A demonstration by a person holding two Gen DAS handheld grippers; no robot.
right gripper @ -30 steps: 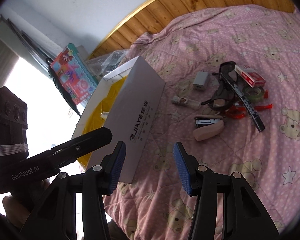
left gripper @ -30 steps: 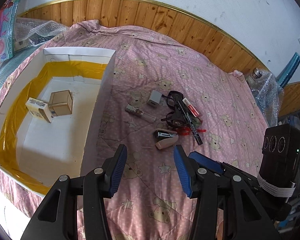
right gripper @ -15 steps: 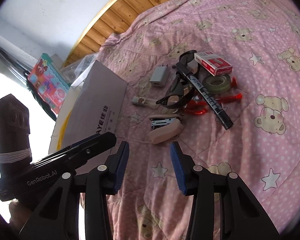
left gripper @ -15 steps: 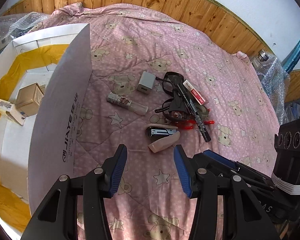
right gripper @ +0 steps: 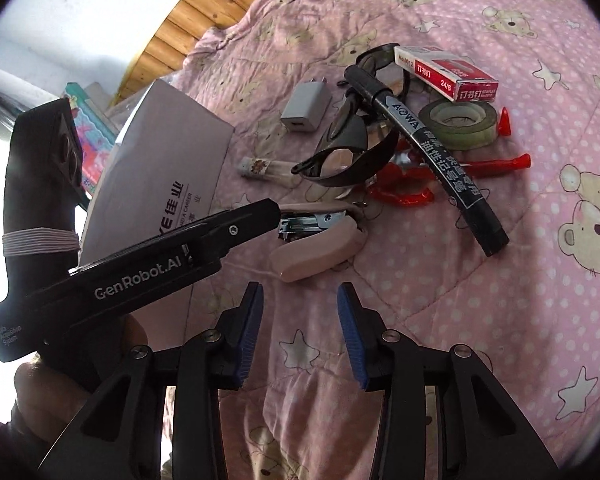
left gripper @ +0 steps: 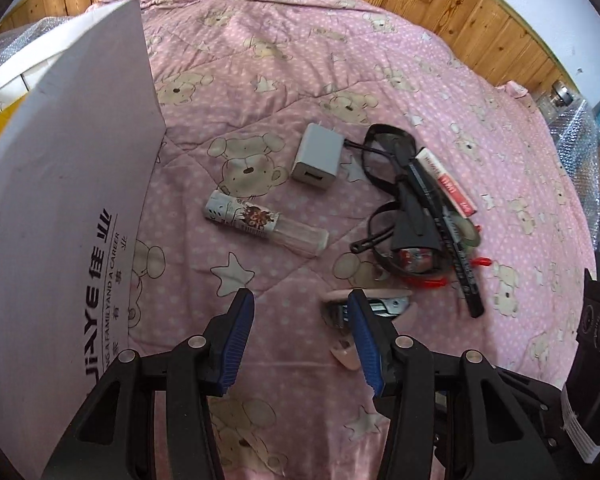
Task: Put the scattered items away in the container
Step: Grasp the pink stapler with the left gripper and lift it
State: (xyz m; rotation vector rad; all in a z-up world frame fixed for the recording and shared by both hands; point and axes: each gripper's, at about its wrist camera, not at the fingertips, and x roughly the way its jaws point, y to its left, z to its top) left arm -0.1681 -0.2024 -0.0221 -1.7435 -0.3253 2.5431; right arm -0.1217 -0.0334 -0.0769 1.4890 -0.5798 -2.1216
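Over the last second both grippers have swung away from the box and closed in on the scattered pile. A second ago the left wrist view looked down into the open box, with two small cartons on its floor; now only the box's (left gripper: 60, 208) printed white outer wall fills the space to the left of the left jaws, and its inside is out of sight.

The left gripper (left gripper: 300, 332) has its jaws spread and empty. The pink stapler (left gripper: 366, 312) lies on the bed (left gripper: 300, 60) just at the tip of the right-hand jaw, partly hidden behind it. Ahead of the jaws lie the small clear bottle (left gripper: 260, 220) and, further ahead, the grey charger (left gripper: 316, 156). Ahead and to the right sit the dark glasses (left gripper: 404, 208), the black marker (left gripper: 456, 248) and the red-and-white staple box (left gripper: 448, 188).

The right gripper (right gripper: 300, 332) is likewise spread wide and holding nothing. The stapler (right gripper: 320, 240) is just ahead of its jaws, with the tape roll (right gripper: 458, 124) and red scissors (right gripper: 412, 192) further ahead and right. The left gripper's body crosses in on the left, its tip close to the stapler; whether it touches is hard to tell.

I judge a new pick is starting, the stapler being the likely target. With both tools converging on it, a clash looks possible.
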